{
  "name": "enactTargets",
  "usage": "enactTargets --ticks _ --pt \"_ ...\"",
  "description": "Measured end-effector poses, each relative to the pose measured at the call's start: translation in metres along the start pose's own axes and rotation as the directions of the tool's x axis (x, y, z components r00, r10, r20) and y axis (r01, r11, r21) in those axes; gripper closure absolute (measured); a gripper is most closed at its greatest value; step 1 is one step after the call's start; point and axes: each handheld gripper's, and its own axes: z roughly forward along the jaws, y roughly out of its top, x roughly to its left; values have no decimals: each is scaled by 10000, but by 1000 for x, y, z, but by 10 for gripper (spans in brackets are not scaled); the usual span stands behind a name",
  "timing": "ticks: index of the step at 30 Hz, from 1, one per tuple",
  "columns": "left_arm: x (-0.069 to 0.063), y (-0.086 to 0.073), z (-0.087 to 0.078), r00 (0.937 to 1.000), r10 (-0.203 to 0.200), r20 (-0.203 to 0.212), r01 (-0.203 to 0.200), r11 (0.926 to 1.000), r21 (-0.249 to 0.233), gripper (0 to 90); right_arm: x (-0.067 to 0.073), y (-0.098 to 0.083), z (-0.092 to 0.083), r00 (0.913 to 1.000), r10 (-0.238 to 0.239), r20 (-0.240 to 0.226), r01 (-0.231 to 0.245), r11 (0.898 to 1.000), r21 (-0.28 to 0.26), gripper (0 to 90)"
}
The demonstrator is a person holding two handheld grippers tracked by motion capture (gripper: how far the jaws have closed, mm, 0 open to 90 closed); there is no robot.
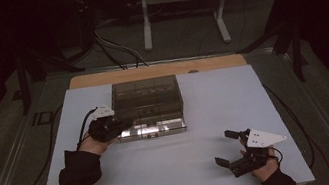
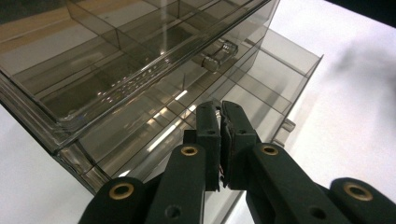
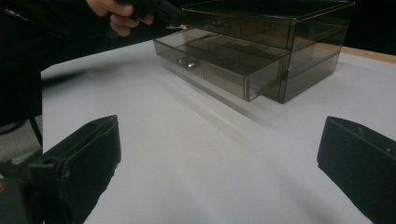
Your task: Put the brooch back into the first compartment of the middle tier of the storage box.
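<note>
**L gripper closed over pulled-out drawer, R gripper open and idle**

White rectangular tabletop sheet (image 1: 176, 171) covers most of the wooden table. Smoked transparent plastic drawer box (image 1: 146, 95) sits at 12 o'clock from table centre, towards the far edge. Its lower drawer (image 1: 152, 129), divided into compartments, is pulled out towards the person; clear handle (image 3: 186, 62) on the front. Upper drawer looks pushed in.

L gripper (image 1: 118, 126) at 9 o'clock of the open drawer, just beside its left end; in the left gripper view the jaws are pressed together w/ nothing visible between them, tips over the drawer's compartments (image 2: 219, 108). Can't tell if tips touch plastic.

R gripper (image 1: 226, 148) at 5 o'clock from the box, well apart, low over the sheet, jaws spread wide, nothing between.
</note>
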Motion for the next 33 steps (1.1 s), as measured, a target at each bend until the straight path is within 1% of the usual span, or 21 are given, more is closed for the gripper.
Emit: enactTargets --ticks 3,6,10,12,13,15,18,19,22,24,26,27,29,31,33 --pt "-1 0 4 9999 115 -56 -114 9999 126 879 1 0 0 10000 -57 12 57 10000 22 0" --pt "-1 -1 6 10000 19 -98 -17 9999 150 879 0 0 0 10000 -11 2 11 10000 11 0" --pt "-1 -3 8 9999 34 -167 -28 9994 353 879 0 0 0 10000 -27 4 27 10000 19 0" --pt "-1 -4 10 9996 70 -283 -57 9990 446 879 0 0 0 10000 -21 -16 21 10000 31 0" --pt "-1 -5 11 9998 30 -210 -20 9990 455 879 1 0 0 10000 -22 -2 22 10000 47 0" --pt "-1 -4 11 9996 82 -272 -68 9987 505 879 1 0 0 10000 -69 17 69 10000 33 0" --pt "-2 -4 11 9996 115 -251 -101 9986 522 878 0 0 1 10000 -23 0 23 10000 59 0" --pt "-3 -3 11 9994 162 -320 -144 9983 556 878 1 0 0 10000 -53 5 53 10000 55 0" --pt "-2 -2 10 9992 57 -401 -38 9989 478 877 0 0 0 10000 -44 2 44 10000 30 0" --pt "-3 -1 9 9993 48 -373 -33 9992 390 877 0 0 0 10000 -42 -3 42 10000 51 0" --pt "-3 -1 8 9990 78 -436 -60 9992 394 877 1 0 0 10000 -49 15 49 10000 37 0" --pt "-2 0 8 9991 5 -414 10 9994 357 877 0 0 0 10000 -42 19 42 10000 23 0" --pt "-3 0 7 9992 -7 -394 21 9994 348 876 0 0 0 10000 -18 3 18 10000 57 0" --pt "-2 -1 6 9994 -42 -355 51 9997 257 862 1 0 0 10000 -53 3 53 10000 40 0" --pt "-1 0 4 9993 -89 -357 98 9997 230 808 0 0 0 10000 -30 14 30 10000 23 0"
